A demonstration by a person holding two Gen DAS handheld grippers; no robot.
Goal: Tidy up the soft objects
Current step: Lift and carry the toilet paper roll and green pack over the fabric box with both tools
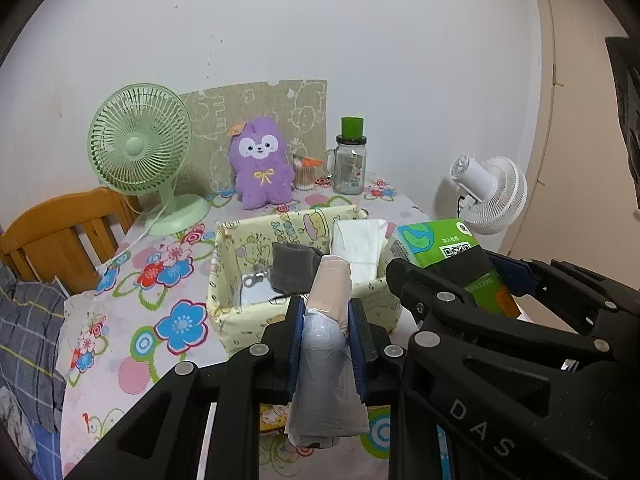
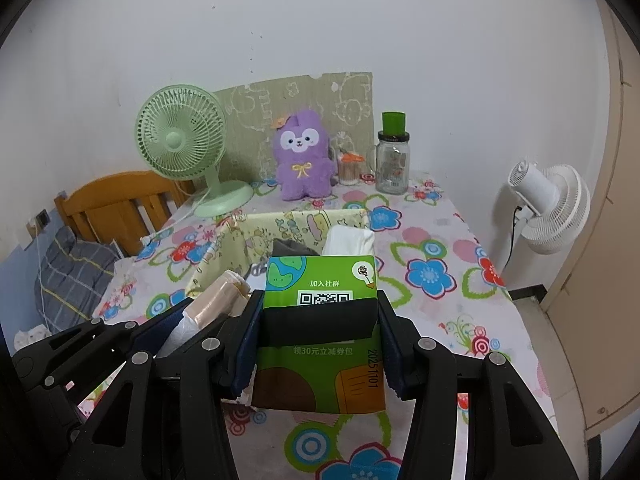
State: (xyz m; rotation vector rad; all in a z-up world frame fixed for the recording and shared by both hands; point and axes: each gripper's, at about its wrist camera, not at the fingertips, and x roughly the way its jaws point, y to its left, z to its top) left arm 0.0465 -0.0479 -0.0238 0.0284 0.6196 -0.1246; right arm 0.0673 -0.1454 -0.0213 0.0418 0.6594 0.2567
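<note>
My left gripper [image 1: 325,320] is shut on a roll of plastic bags [image 1: 330,344], pinkish at the tip and grey below, held just in front of a yellow fabric storage box [image 1: 228,280]. My right gripper [image 2: 318,332] is shut on a green tissue pack [image 2: 320,344] with a QR code and a black band, held beside the roll, near the box's front. The pack also shows in the left wrist view [image 1: 444,256]. The box holds a dark grey cloth [image 1: 294,268], white folded tissue [image 1: 358,246] and a metal clip [image 1: 256,278].
A purple plush toy [image 1: 260,164], a green desk fan [image 1: 140,148], a glass jar with a green lid [image 1: 351,164] and a cotton swab cup [image 1: 305,174] stand at the back of the flowered table [image 1: 160,280]. A white fan [image 2: 552,208] is on the right. A wooden chair [image 1: 60,236] stands left.
</note>
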